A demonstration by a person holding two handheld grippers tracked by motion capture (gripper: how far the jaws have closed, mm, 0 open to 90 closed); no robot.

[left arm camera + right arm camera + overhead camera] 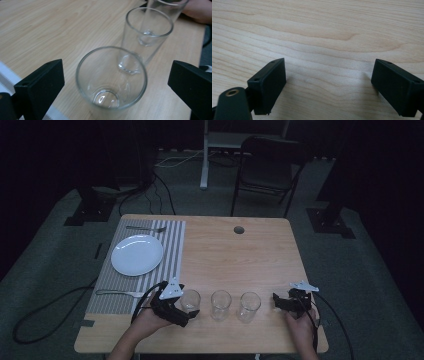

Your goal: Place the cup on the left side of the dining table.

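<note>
The left gripper [181, 306] is wide open, with the first glass [111, 78] standing between its jaws, not touched. It looks ready to grab; next, squeeze gently. The right gripper [287, 301] rests wide open, holding nothing, over bare table [317, 32].

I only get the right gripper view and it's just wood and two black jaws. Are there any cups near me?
Observer: Yes. Three empty glasses stand in a row on the table; the nearest glass is just left of your right gripper.
Operator: What's the other hand doing?
Observer: The left gripper has its jaws open around the leftmost glass, one jaw on each side, not touching it.
Operator: Is there anything else on the table?
Observer: A white plate sits on a striped placemat at the far left, with a fork beyond it and another utensil on the near side.
</note>
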